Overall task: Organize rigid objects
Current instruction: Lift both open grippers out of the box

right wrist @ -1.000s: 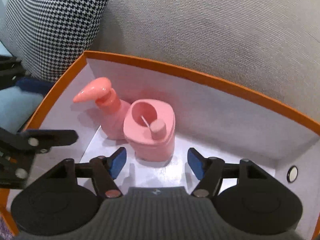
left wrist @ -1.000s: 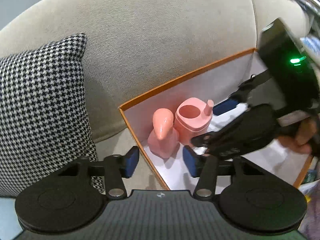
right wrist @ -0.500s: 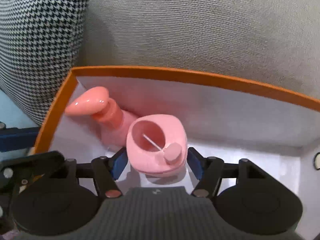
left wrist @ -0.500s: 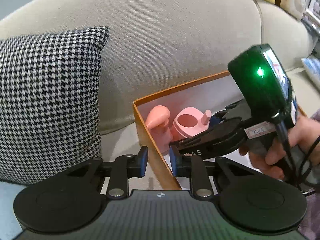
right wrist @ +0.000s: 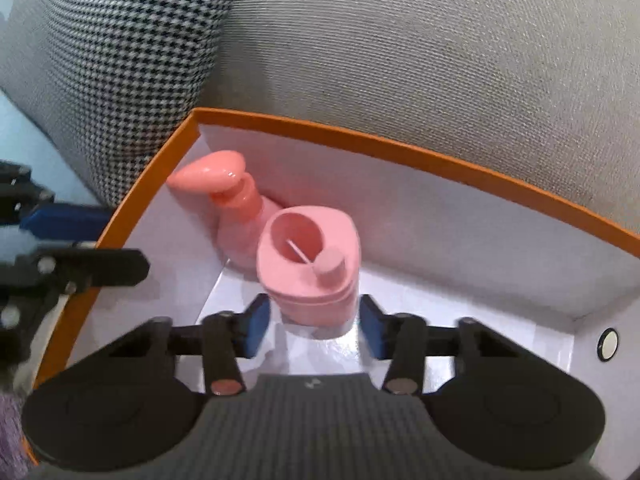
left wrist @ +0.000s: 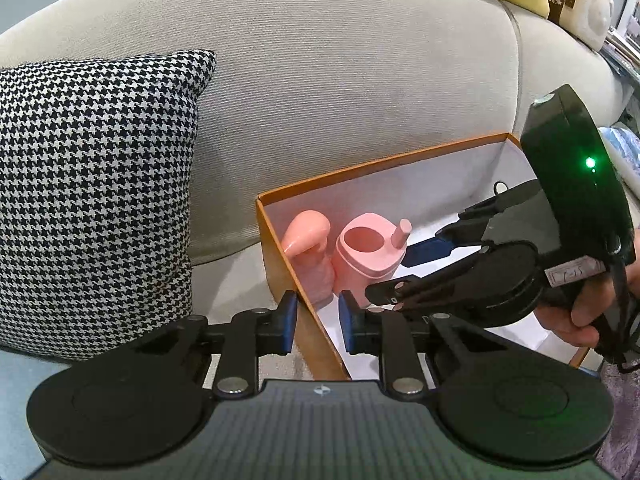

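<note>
Right tool (right wrist: 314,322) held apart astride pink cup (right wrist: 310,264); left tool (left wrist: 318,322) apart astride box wall (left wrist: 280,264). Bottle (right wrist: 236,208) possibly toppled if cup nudged.

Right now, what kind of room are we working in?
Most likely a living room: a beige fabric sofa with a houndstooth cushion, and an orange box resting on its seat.
</note>
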The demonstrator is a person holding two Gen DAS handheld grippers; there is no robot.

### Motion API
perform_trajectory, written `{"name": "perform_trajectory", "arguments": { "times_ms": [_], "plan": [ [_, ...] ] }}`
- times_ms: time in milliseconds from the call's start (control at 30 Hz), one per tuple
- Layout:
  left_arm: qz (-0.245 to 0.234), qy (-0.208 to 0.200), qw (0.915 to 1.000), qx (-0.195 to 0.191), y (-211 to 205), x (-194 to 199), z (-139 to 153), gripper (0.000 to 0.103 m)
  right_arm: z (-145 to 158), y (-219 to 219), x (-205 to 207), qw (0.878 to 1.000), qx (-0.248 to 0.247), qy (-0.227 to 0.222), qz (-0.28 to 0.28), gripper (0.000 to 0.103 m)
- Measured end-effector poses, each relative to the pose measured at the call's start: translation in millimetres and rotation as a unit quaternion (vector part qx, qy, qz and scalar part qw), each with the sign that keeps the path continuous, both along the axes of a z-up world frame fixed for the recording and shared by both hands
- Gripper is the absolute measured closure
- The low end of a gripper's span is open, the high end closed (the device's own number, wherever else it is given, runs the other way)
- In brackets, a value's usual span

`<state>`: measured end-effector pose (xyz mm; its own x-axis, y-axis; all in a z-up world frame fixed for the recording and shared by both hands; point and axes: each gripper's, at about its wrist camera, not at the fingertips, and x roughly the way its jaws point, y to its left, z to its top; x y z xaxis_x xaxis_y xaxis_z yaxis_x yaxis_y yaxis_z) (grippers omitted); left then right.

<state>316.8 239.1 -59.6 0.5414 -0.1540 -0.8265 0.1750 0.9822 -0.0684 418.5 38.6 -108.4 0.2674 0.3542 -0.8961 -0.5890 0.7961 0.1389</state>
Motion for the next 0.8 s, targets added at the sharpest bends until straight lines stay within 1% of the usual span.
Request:
{"name": "perform_trajectory", "arguments": {
  "times_ms": [67, 100, 267, 400, 500, 633, 800],
  "plan": [
    [-0.003, 0.001, 1.0, 0.005, -6, 16, -3, 0.078, 0, -2, -2, 1.0, 0.0, -0.001, -0.009, 0.057],
    [-0.004, 0.001, 1.0, 0.008, -13, 18, -1, 0.078, 0, -2, -2, 1.0, 0.001, -0.001, -0.018, 0.057],
    [-0.003, 0.002, 0.9999, 0.01, -26, 27, 0, 0.078, 0, -3, 6, 0.996, 0.016, 0.003, -0.086, 0.057],
    [0.003, 0.001, 1.0, 0.009, -29, 28, -3, 0.078, 2, -3, 5, 0.996, 0.013, 0.001, -0.092, 0.057],
    [0.016, -0.005, 0.9998, 0.007, -32, 23, -3, 0.078, 0, -5, 3, 0.996, 0.011, 0.01, -0.087, 0.057],
    [0.038, -0.028, 0.9989, 0.005, -38, 6, 8, 0.078, 6, -9, -7, 0.997, 0.009, 0.0, -0.081, 0.056],
    [0.071, -0.087, 0.9937, 0.003, -48, -33, 32, 0.077, 34, -21, -28, 0.996, 0.033, -0.034, -0.082, 0.056]
  ]
}}
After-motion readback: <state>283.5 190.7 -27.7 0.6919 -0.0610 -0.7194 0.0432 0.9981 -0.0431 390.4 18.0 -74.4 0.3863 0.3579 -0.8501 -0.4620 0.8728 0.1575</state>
